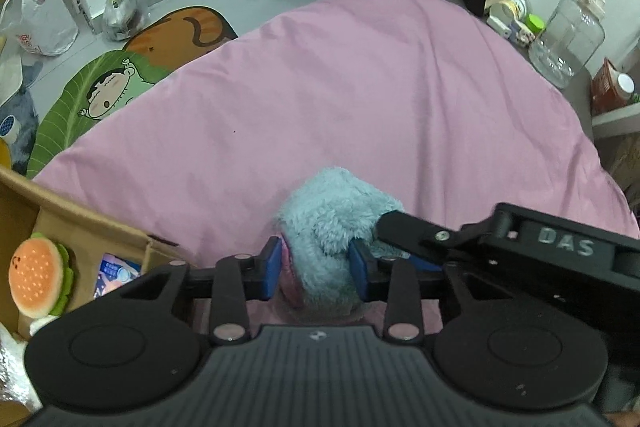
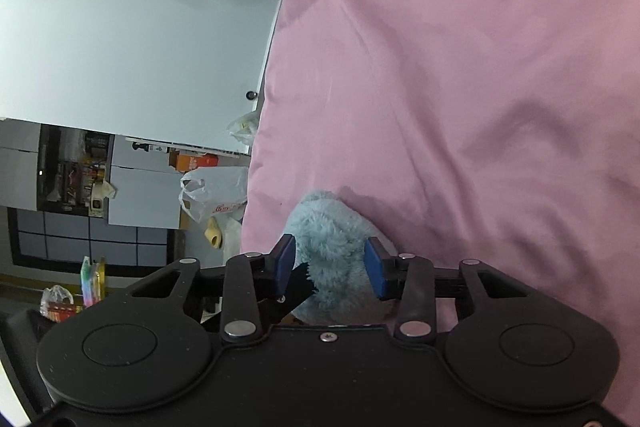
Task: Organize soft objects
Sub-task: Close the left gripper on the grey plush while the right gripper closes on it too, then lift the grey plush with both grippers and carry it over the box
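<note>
Both tools, left tool [image 1: 316,269] and right tool [image 2: 330,267], clamp narrow on 1 fluffy blue toy [image 1: 336,219].

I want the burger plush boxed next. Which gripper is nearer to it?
Left. The left gripper, pinching the blue fluffy plush, sits just beside the cardboard box holding the burger plush. The right gripper grips that plush from the far side.

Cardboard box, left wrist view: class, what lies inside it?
Inside the cardboard box: a plush hamburger and a blue printed packet. The left gripper body covers the rest.
</note>
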